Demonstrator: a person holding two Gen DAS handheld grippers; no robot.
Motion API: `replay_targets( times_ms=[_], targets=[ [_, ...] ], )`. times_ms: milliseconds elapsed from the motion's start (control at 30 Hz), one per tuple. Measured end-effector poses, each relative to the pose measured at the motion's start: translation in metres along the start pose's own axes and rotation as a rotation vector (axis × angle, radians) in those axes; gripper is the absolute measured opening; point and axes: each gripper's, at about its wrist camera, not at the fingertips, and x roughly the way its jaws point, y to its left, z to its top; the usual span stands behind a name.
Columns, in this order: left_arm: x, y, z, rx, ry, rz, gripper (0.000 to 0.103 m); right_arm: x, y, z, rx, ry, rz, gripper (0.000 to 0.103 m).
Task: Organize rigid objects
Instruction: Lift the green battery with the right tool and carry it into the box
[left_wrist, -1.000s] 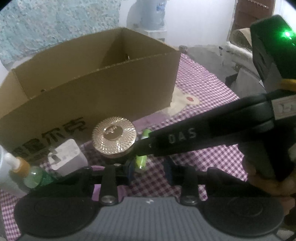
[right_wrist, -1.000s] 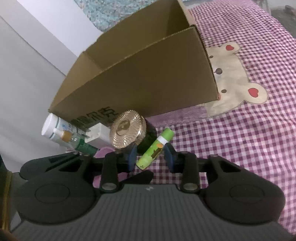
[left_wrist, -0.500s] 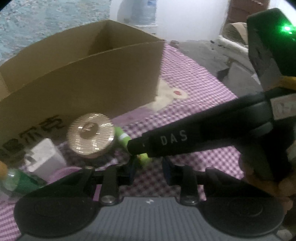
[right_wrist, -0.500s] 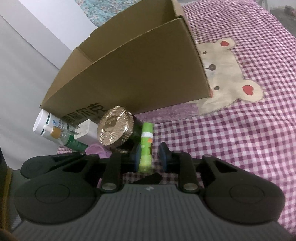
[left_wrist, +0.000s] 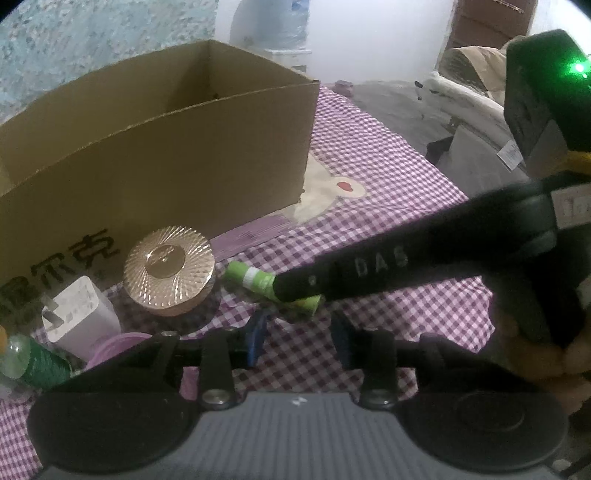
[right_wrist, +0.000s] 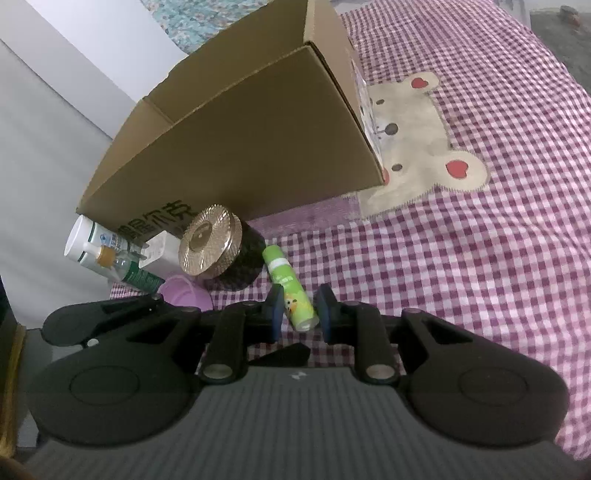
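A small green tube (right_wrist: 290, 286) lies between the pads of my right gripper (right_wrist: 301, 314), which is shut on it just above the checked cloth; it also shows in the left wrist view (left_wrist: 255, 278), partly hidden by the right gripper's finger (left_wrist: 388, 266). My left gripper (left_wrist: 299, 341) is open and empty, hovering just behind the tube. A gold-lidded jar (right_wrist: 218, 249) (left_wrist: 170, 266) stands left of the tube. An open cardboard box (right_wrist: 240, 140) (left_wrist: 155, 162) stands behind them.
Left of the jar are a white charger (left_wrist: 77, 317), a green bottle (right_wrist: 129, 269), a white bottle (right_wrist: 92, 240) and a purple lid (right_wrist: 184, 291). The purple checked cloth (right_wrist: 461, 258) has a bear patch (right_wrist: 417, 122). A wall stands at the left.
My right gripper has closed on the green tube, which has turned from slanting right to slanting left. The left gripper has shifted, and the jar now sits further left in its view.
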Motion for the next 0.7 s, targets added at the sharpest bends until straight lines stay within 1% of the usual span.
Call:
replay_targets(
  times_ms=[67, 133, 233, 333, 400, 533, 700],
  targets=[
    [0.001, 0.002, 0.001, -0.012, 0.001, -0.006, 0.047, 0.002, -0.001, 0.004, 0.005, -0.001, 0.009, 0.02],
    [0.001, 0.005, 0.001, -0.028, 0.002, -0.016, 0.048, 0.006, -0.002, 0.006, 0.018, 0.012, 0.024, 0.02],
    [-0.003, 0.01, 0.0, -0.043, 0.001, -0.03, 0.051, 0.008, -0.005, 0.005, 0.044, 0.051, 0.072, 0.02],
    [-0.005, 0.013, -0.002, -0.04, 0.005, -0.038, 0.052, 0.009, -0.012, 0.002, 0.106, 0.101, 0.133, 0.02],
    [-0.005, 0.013, -0.003, -0.039, 0.008, -0.03, 0.052, 0.006, -0.018, 0.002, 0.138, 0.105, 0.145, 0.02],
    [-0.003, 0.014, -0.002, -0.039, 0.007, -0.015, 0.046, -0.002, -0.018, 0.007, 0.115, 0.055, 0.111, 0.02],
    [0.001, 0.012, 0.002, -0.032, -0.003, 0.008, 0.044, 0.009, -0.007, 0.011, 0.061, 0.05, 0.065, 0.02]
  ],
)
